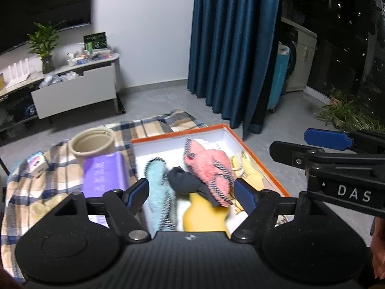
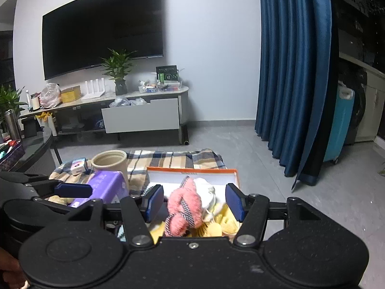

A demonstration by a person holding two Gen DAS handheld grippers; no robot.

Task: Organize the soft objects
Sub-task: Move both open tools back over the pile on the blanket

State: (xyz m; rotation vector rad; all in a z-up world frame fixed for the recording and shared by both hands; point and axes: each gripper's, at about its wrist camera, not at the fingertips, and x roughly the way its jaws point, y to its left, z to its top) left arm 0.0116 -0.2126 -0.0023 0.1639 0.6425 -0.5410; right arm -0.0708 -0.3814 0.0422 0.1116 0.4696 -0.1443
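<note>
Black tools (image 1: 191,193), blue pads (image 2: 235,204)

Home living room. Wall-mounted TV (image 2: 103,24) over a low media console (image 2: 134,110) with one drawer pulled open, a potted plant (image 2: 119,69) and household clutter on top. Floor-length blue curtain (image 2: 293,72) against grey tile floor (image 2: 231,144). Washing machine (image 2: 361,110) and a teal suitcase (image 2: 340,125) sit behind the curtain. Plaid blanket (image 2: 173,159) is spread on the floor.

Dim indoor light, strong fisheye bending at edges, slight motion blur.
</note>
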